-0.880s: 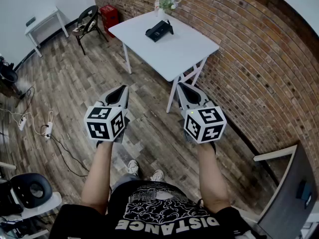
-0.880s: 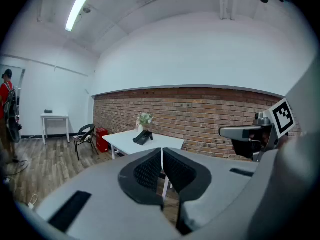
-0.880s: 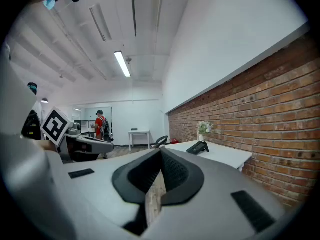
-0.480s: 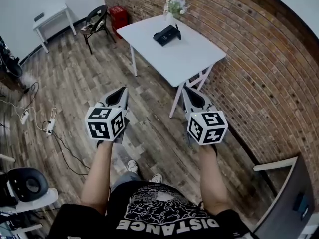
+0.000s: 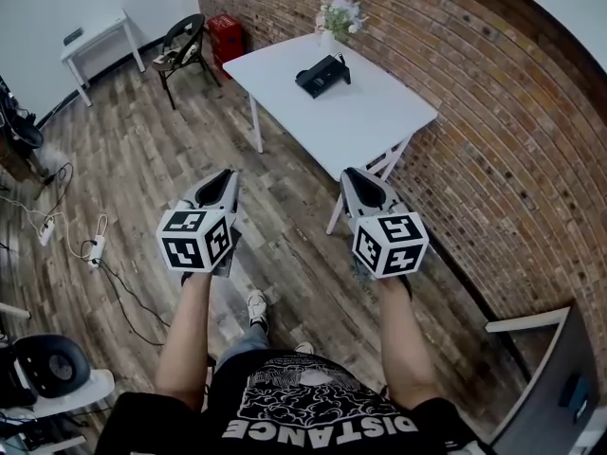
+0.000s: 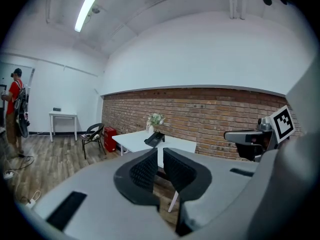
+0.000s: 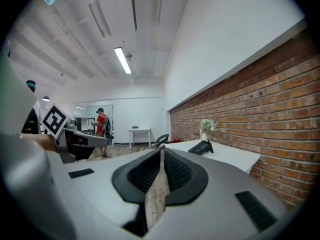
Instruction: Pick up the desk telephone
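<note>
The black desk telephone (image 5: 321, 74) lies on the far half of a white table (image 5: 375, 126) by the brick wall. It also shows as a small shape in the left gripper view (image 6: 154, 139) and the right gripper view (image 7: 201, 146). Both grippers are held out in front of the person, well short of the table, above the wooden floor. My left gripper (image 5: 226, 174) is shut with nothing in it, its pads (image 6: 145, 169) almost touching. My right gripper (image 5: 349, 174) is shut and empty too, aimed toward the table's near corner.
A vase of flowers (image 5: 339, 17) stands just behind the phone. A black chair (image 5: 182, 53), a red crate (image 5: 226, 34) and a small white table (image 5: 95, 41) stand at the far left. Cables (image 5: 66, 235) trail on the floor. A person in red (image 6: 17, 114) stands far off.
The person has stepped a little toward the table, so table and phone sit slightly lower and further right in the head view. Both grippers stay shut and side by side.
</note>
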